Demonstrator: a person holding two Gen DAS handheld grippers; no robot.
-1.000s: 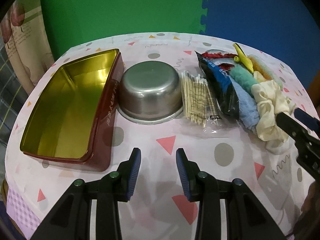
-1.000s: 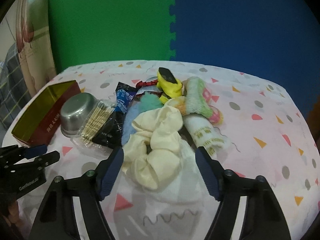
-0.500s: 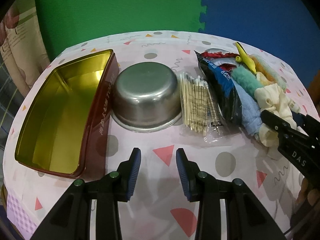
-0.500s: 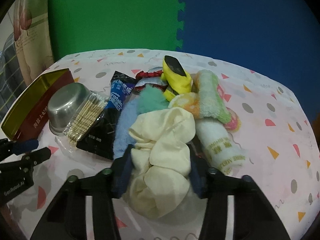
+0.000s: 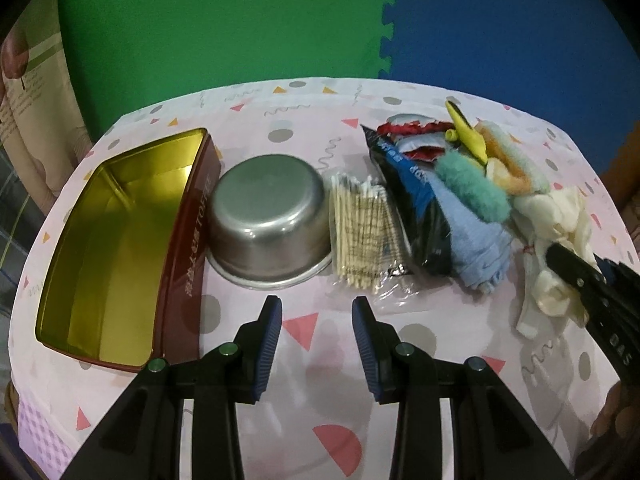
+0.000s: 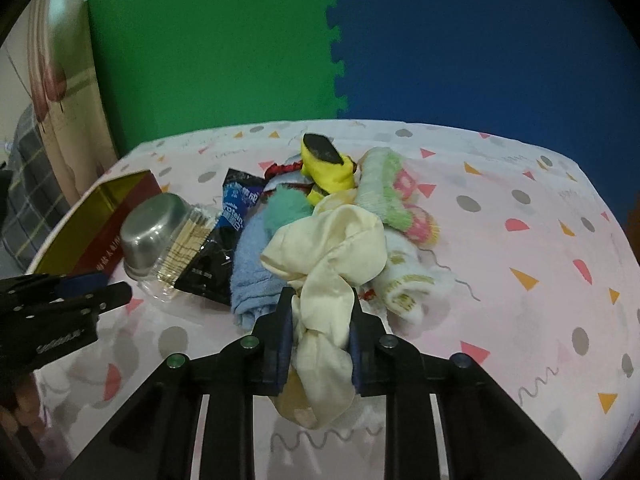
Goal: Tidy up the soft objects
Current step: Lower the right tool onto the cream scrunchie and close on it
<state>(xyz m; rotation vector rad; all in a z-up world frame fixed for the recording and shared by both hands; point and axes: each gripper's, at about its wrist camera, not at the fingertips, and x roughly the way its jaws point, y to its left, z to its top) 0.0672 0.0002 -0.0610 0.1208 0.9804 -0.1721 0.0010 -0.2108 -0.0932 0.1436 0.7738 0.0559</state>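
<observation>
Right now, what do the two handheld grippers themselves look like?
Both look alike. The left gripper and right gripper have black plastic scissor-like linkage arms, ribbed dark blue finger pads, and round silver and green pivot bolts. White lettering marks the side of each body. No cables or sleeves show.

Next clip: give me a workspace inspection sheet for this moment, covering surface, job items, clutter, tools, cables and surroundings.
Surface: table under a pale cloth printed with triangles and dots.
Job's things: cream cloth, blue towel, teal fluffy piece, striped sock, white roll, all piled at the right; open tin at the left.
Clutter: upturned steel bowl, pack of cotton swabs, dark snack bag, yellow item.
Tools: right tool clamped on the cream cloth; left tool open, holding nothing.
Cables: nothing seen.
Surroundings: green and blue foam mats behind the table.
</observation>
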